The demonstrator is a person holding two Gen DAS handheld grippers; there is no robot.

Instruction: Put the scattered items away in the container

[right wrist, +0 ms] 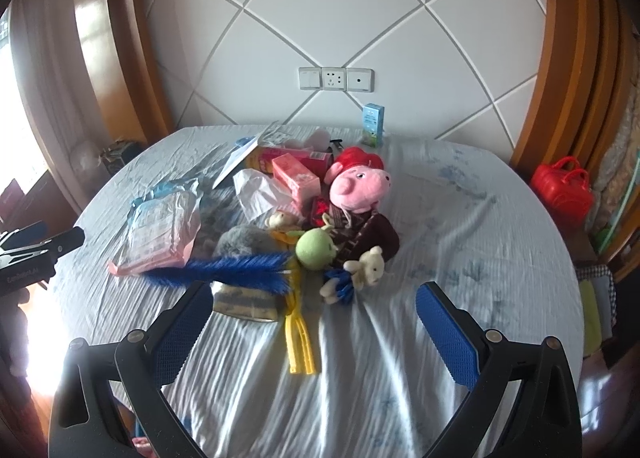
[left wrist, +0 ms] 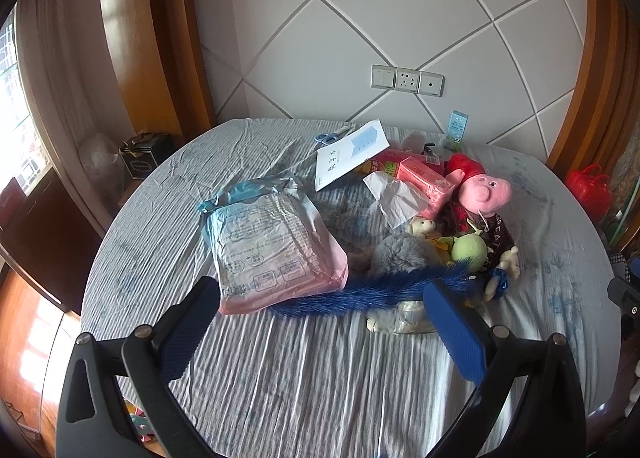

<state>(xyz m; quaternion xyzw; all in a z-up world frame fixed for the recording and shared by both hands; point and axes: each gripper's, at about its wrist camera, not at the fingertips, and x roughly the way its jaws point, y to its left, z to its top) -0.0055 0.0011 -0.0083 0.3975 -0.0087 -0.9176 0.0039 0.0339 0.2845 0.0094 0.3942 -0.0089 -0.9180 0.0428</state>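
Scattered items lie on a bed with a striped sheet (left wrist: 304,370): a plastic pack (left wrist: 272,246), a blue feather duster (left wrist: 372,290), a pink pig plush (left wrist: 484,190), a green ball toy (left wrist: 468,248), a grey furry toy (left wrist: 400,254), a pink tissue box (left wrist: 428,182) and a white booklet (left wrist: 352,152). In the right wrist view the pig plush (right wrist: 360,178), duster (right wrist: 236,268), small white bear (right wrist: 368,264) and yellow clip (right wrist: 300,338) show. My left gripper (left wrist: 320,298) is open and empty above the sheet, before the pack. My right gripper (right wrist: 312,298) is open and empty near the clip. No container is clearly in view.
Scissors (left wrist: 330,136) and a small blue carton (left wrist: 456,132) lie near the padded headboard. A red bag (right wrist: 562,186) sits off the bed's right side. A dark box (left wrist: 142,156) stands off the left side. Wooden frames flank the wall.
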